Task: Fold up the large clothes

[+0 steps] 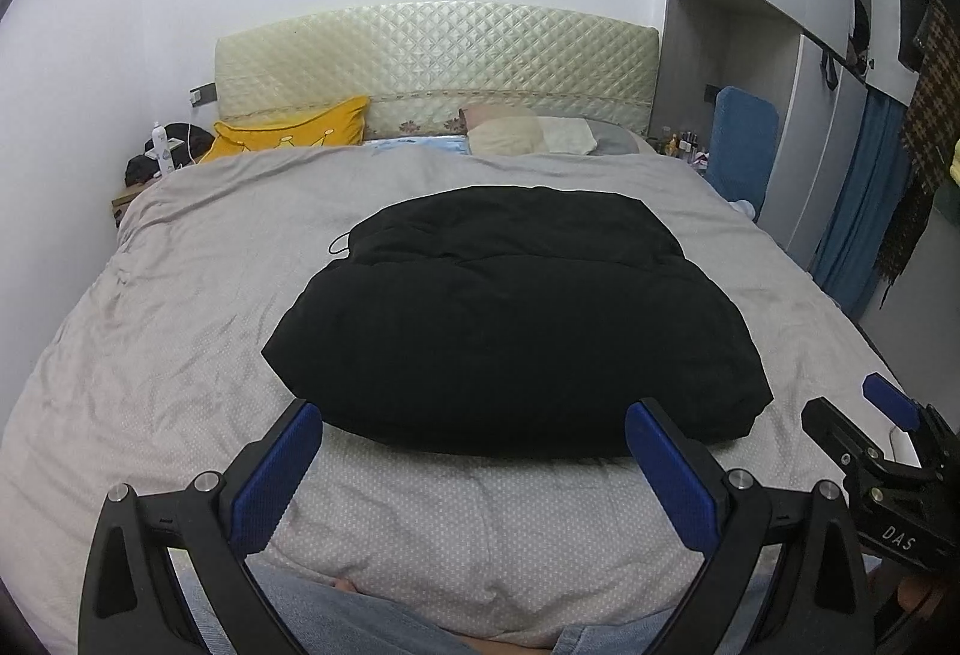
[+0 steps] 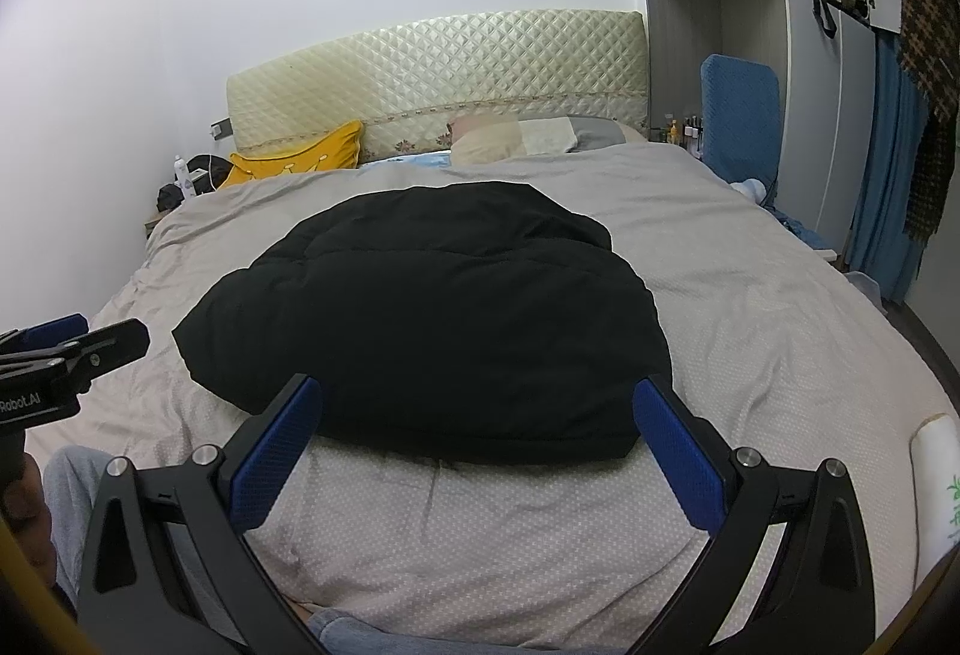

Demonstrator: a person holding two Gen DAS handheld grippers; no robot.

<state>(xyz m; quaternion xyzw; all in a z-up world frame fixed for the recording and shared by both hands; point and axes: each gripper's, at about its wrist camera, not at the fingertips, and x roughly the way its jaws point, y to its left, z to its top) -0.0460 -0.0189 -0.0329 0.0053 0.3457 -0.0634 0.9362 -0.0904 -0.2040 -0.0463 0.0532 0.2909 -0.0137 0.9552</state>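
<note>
Folding looks near done: black padded garment (image 1: 510,319) lies as compact bundle mid-bed, nearer foot edge of bed (image 1: 150,295). Left tool (image 1: 474,451) and right tool (image 2: 477,430) both spread wide, empty, hovering short of bundle. Judgement: press flat, square near corners evenly.

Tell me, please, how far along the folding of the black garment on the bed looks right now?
Done, apparently: the black garment lies on the grey bedcover as one compact, puffy bundle, no sleeves sticking out. In hand: nothing; the left gripper and right gripper both hover open just short of its near edge. Left: perhaps a final tidy or putting it away; I cannot tell whether another fold is planned.
</note>
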